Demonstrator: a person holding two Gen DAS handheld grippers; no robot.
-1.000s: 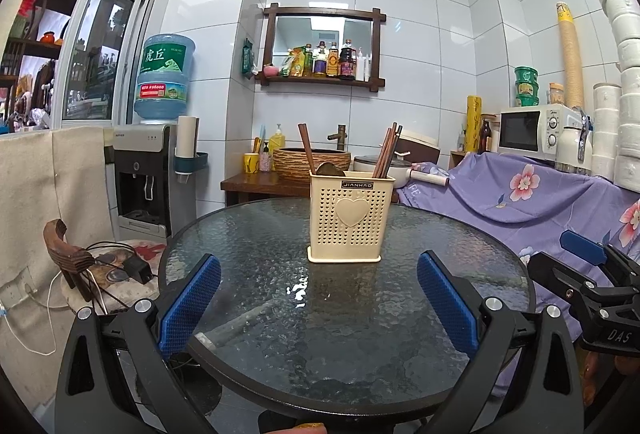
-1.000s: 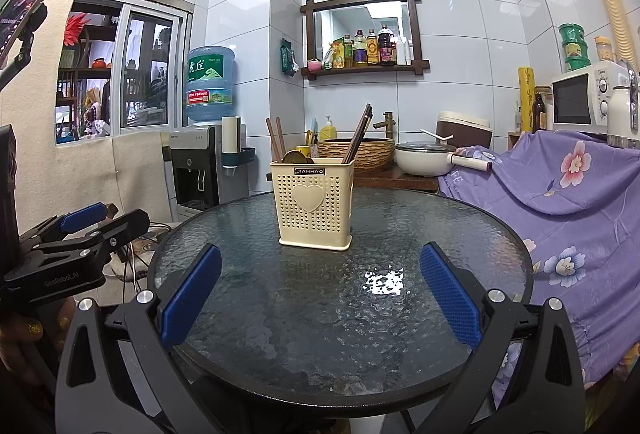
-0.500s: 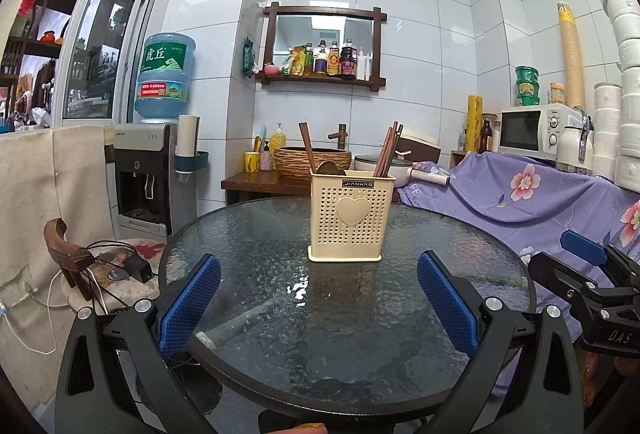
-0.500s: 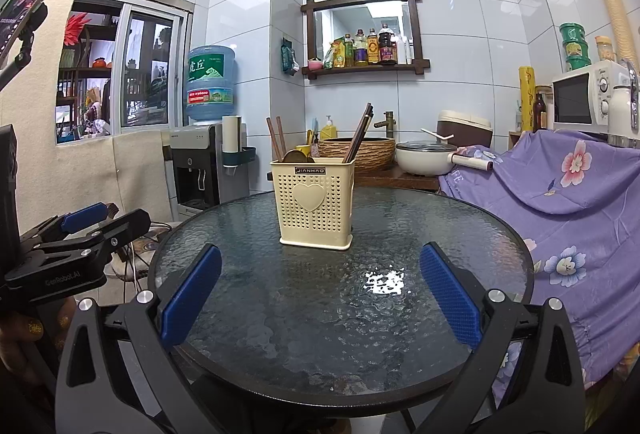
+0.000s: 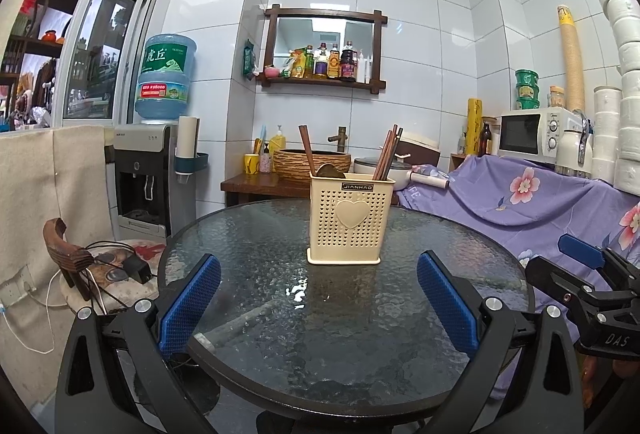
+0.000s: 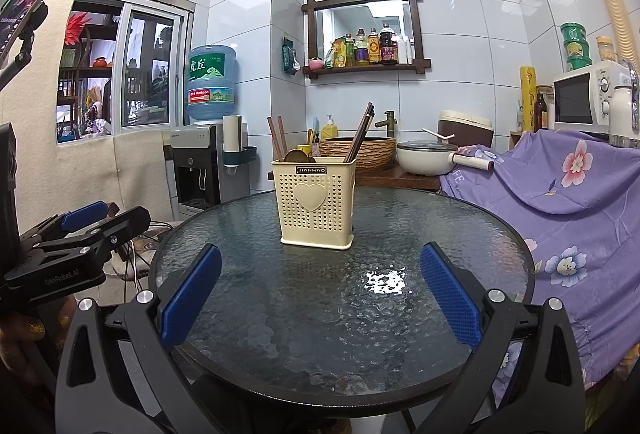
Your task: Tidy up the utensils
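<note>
Apparently the task is either at its very start or already finished, because no utensil lies loose on the glass table; all that I can see stand inside the cream holder, which is upright near the middle of the table, a little toward the far side. The left gripper hangs at the near edge with its blue pads spread wide and nothing between them. The right gripper is the same, wide apart and empty, well apart from the holder.

If work remains, I judge the next move is to reach forward to the holder and take one piece by its upper end, with the pads brought much closer first.

The chopsticks lean at the right, and a wooden handle and a round spoon end at the left. The inner compartments are hidden by the wall, so I cannot tell how the pieces are sorted
</note>
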